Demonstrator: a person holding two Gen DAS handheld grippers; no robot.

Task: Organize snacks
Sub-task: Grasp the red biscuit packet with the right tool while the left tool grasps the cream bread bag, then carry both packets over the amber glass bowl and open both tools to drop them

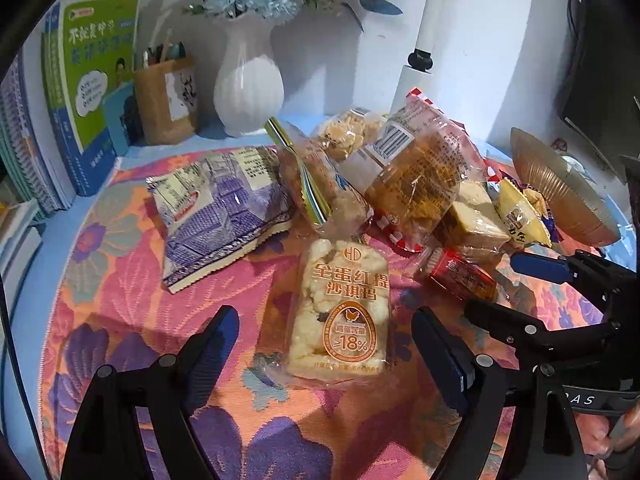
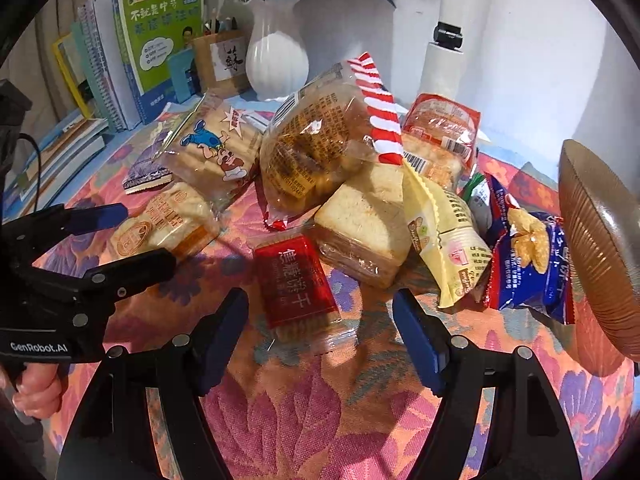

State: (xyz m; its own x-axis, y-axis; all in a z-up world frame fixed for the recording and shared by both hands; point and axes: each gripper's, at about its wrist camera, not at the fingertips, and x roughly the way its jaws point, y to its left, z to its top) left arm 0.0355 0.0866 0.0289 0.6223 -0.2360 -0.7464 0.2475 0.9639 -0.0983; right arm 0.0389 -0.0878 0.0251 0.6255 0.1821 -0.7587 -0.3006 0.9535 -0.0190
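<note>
A: Where is the left gripper (image 1: 320, 354)?
B: Jaws spread wide, empty, either side of the clear-wrapped pale rice-puff bar with orange print (image 1: 344, 312) on the floral pink-and-purple tabletop cloth (image 1: 120, 320). Ahead-left lies a purple-patterned foil bag (image 1: 216, 216).

A: And the right gripper (image 2: 320, 336)?
B: Also apart, gripping nothing. The flat red biscuit packet (image 2: 298, 284) sits just ahead between its fingers. Beyond crowd a wrapped sandwich wedge (image 2: 362, 220) and a red-striped bread bag (image 2: 320, 148); a ribbed golden bowl (image 2: 600, 248) stands far right.
</note>
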